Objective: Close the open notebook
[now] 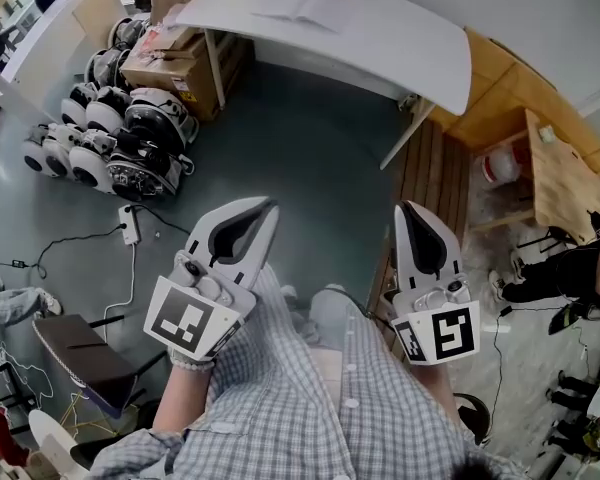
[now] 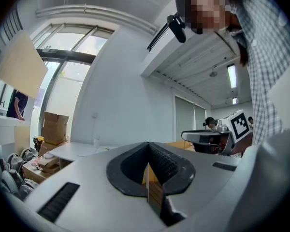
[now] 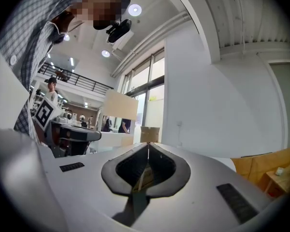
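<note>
white-and-black rounded machines (image 1: 105,133) lay heaped on the grey floor (image 1: 300,148) at the far left, with cardboard boxes (image 1: 175,63) just beside them under the end of a white table (image 1: 380,38). a white power strip (image 1: 130,230) lay on the floor nearer the person. the left gripper (image 1: 268,208) pointed out level over the floor, its jaws pressed together tip to tip with nothing between them. the open notebook (image 1: 310,6) lay flat on the white table, pages up, well apart from both grippers and ahead of the gap between them. the person's checked shirt (image 1: 310,398) filled the lower middle. the right gripper (image 1: 406,208) was level too, its jaws fully closed and empty, above a strip of wooden planking (image 1: 430,173). further right stood a light wooden tabletop (image 1: 555,163).
</note>
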